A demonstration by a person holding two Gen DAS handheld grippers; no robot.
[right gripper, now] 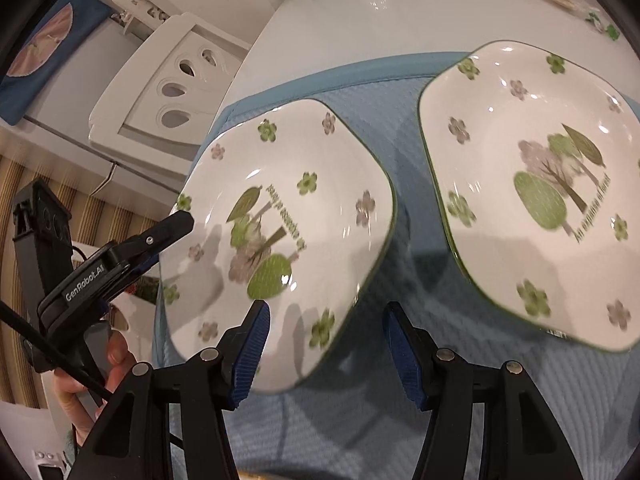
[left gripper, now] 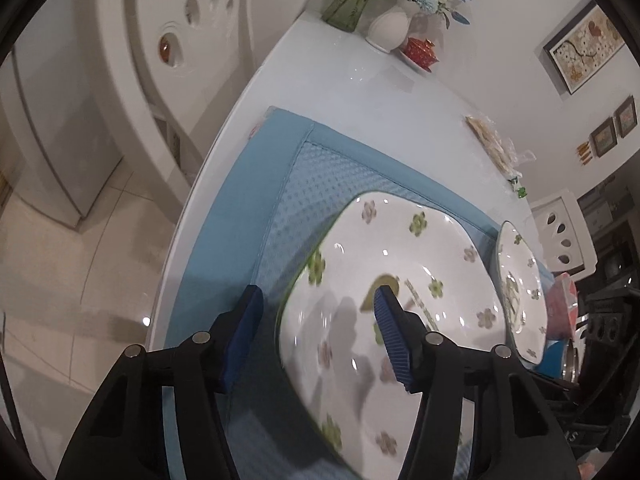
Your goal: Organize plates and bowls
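1. On a blue mat [right gripper: 340,80] lie two flowered plates, near each other but apart: the left plate [right gripper: 280,216] toward the table's [left gripper: 360,92] edge, the right plate [right gripper: 532,184] further in.
2. Left gripper [left gripper: 316,332] has its jaws about half open, astride the left plate's rim: one pad over the plate, the other outside over the mat. Neither pad seems to press on it; nothing is held.
3. Right gripper [right gripper: 324,344] is also about half open and empty, over the gap between the plates, one pad above the left plate's near corner.
4. Risk, as I judge it: the glazed rim is slick and shallow, so a pinch at one edge could slip or tip the plate.
5. Both grippers sit close to the same plate; closing together, they could knock each other or push it.
6. Left plate sits near the table's edge; a shove outward could send it off.
7. Stacking one plate on the other hard could chip them.
8. No bowls show in either view.
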